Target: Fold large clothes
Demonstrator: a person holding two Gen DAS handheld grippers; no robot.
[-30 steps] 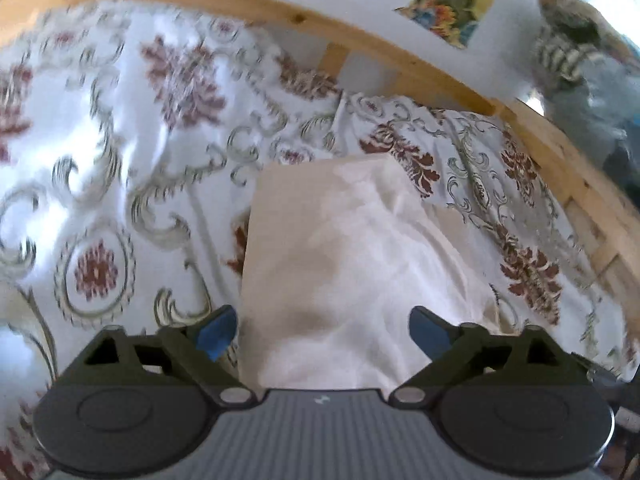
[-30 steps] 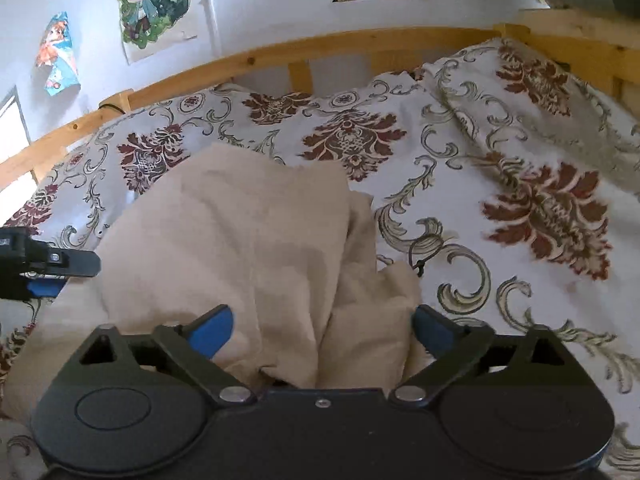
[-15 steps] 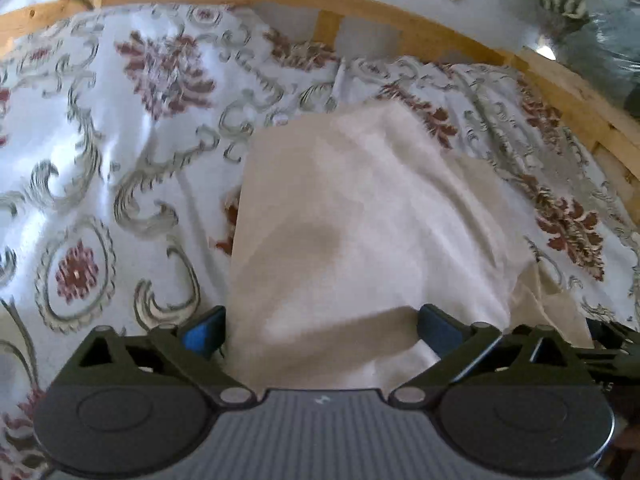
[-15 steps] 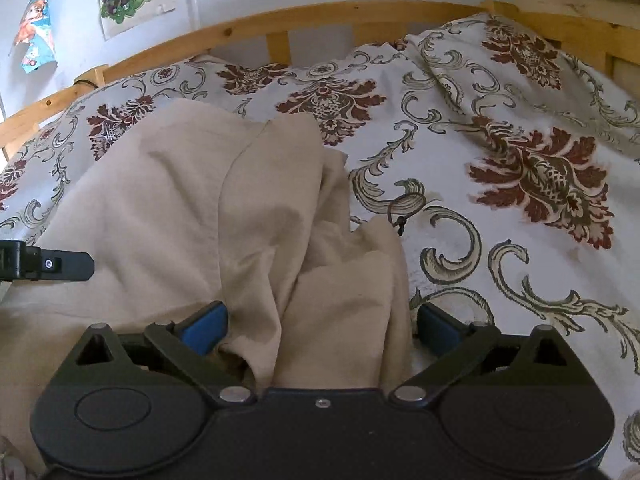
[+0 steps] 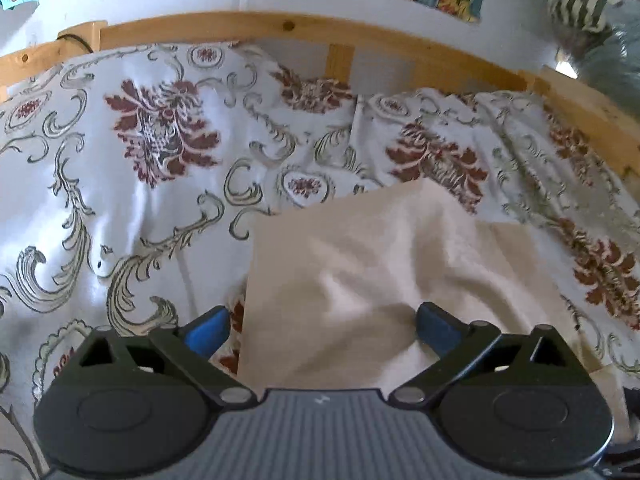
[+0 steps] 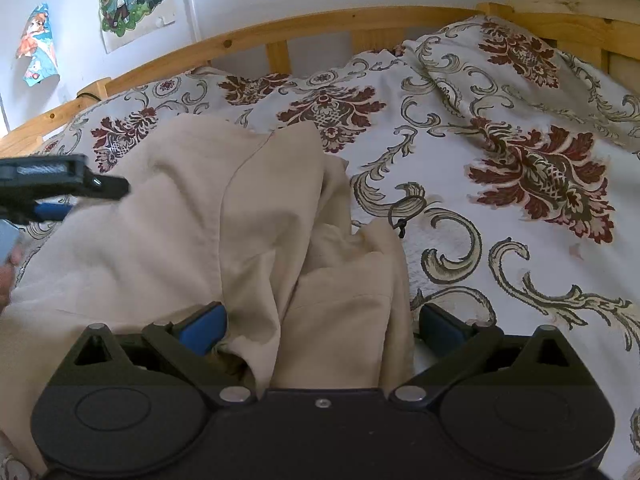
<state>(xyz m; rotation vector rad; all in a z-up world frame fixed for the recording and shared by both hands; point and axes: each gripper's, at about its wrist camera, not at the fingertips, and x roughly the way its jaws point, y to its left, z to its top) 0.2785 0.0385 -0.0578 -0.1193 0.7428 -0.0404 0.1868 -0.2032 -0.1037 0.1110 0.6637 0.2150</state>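
A large beige garment (image 5: 360, 272) lies partly folded on the patterned bedspread (image 5: 140, 184). My left gripper (image 5: 322, 330) is open, its blue fingertips wide apart with the garment's near left edge between them. In the right wrist view the garment (image 6: 200, 232) is bunched in soft folds. My right gripper (image 6: 322, 326) is open too, with the garment's near right folds lying between its fingers. The left gripper also shows in the right wrist view (image 6: 60, 188) at the far left, above the cloth.
A wooden bed rail (image 5: 280, 30) runs along the far side and also shows in the right wrist view (image 6: 320, 26). Posters (image 6: 136, 0) hang on the wall behind. A small black loop (image 6: 400, 216) lies on the bedspread right of the garment.
Both grippers stay open. The left gripper has lifted and pulled back, so more of the bedspread and rail shows. The right view has shifted slightly; the garment's folds look much the same.
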